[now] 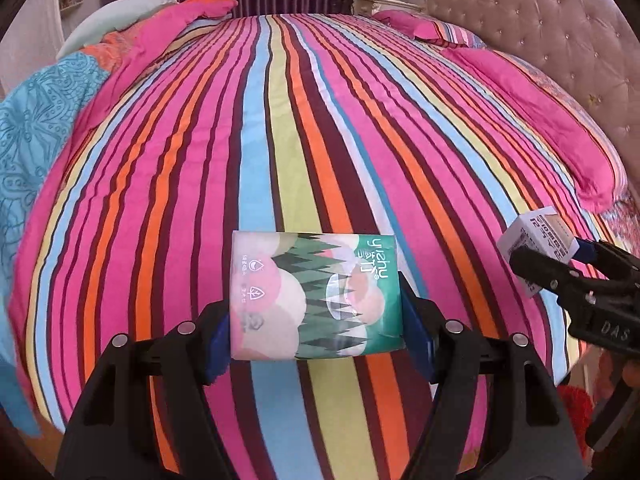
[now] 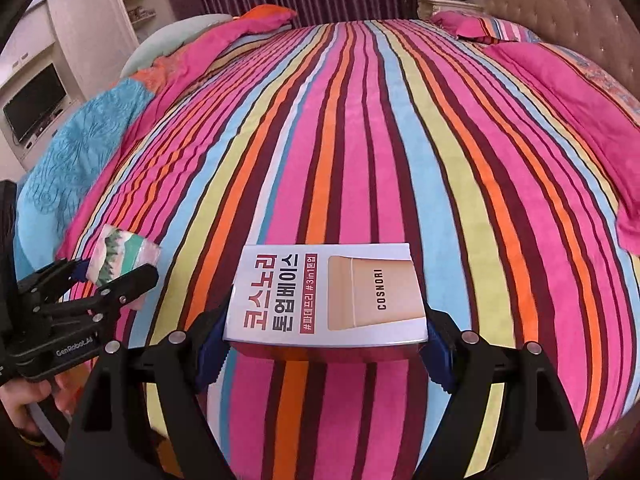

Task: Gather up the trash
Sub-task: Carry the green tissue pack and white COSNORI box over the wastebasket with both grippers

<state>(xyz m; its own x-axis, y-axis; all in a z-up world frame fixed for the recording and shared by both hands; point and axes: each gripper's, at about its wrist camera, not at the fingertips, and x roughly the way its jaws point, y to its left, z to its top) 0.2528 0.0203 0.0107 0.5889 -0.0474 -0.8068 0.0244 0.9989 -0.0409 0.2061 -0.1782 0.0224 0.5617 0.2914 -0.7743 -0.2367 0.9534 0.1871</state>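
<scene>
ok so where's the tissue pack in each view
Left wrist view: the tissue pack sits bottom centre, clamped in the left gripper.
Right wrist view: it shows at the left edge, in that gripper.
Shared landmark: the blue quilt at the bed's left side.

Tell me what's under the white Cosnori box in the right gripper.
The Cosnori box is clamped in the right gripper, above the striped bedspread. Striped fabric shows all around it; the patch directly beneath is covered by the box.
</scene>
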